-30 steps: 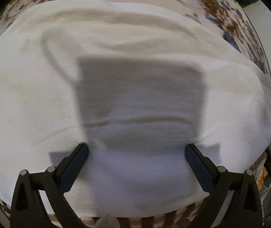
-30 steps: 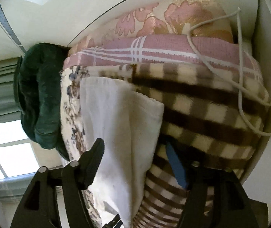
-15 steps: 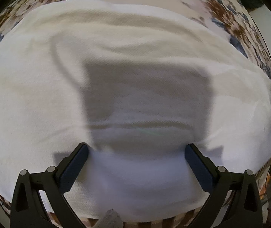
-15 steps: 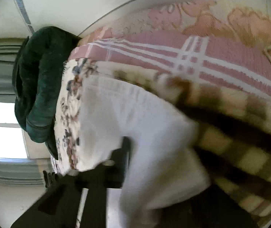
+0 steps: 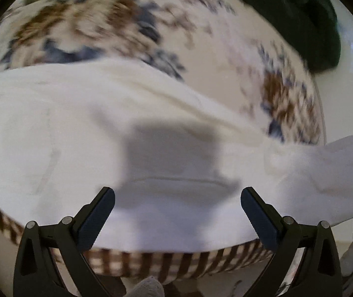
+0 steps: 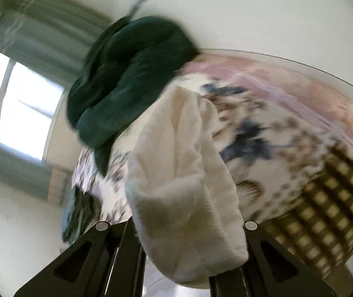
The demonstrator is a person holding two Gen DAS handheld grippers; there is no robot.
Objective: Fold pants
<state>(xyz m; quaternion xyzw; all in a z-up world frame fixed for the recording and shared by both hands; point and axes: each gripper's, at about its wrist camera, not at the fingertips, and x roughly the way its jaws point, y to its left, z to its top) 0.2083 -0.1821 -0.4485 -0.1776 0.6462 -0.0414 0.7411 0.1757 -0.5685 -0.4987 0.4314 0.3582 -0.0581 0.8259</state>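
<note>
The white pants point(image 5: 82, 133) lie spread across a floral bedcover. My left gripper point(image 5: 176, 210) is open and hovers just above their near edge, casting a shadow on the cloth. In the right wrist view my right gripper point(image 6: 176, 255) is shut on a bunched end of the white pants point(image 6: 181, 185) and lifts it off the bed. That raised end shows at the right edge of the left wrist view point(image 5: 335, 173). The right fingertips are hidden by the cloth.
A floral bedcover point(image 5: 117, 32) lies under the pants, over a brown checked blanket point(image 6: 330, 203) and a pink sheet point(image 6: 288, 79). A dark green garment point(image 6: 132, 79) is heaped at the far end of the bed. A window point(image 6: 20, 106) is on the left.
My right gripper has closed on the end of the pants and lifted it, swinging its view. My left gripper has pulled back and tilted up, so more floral cover shows.
</note>
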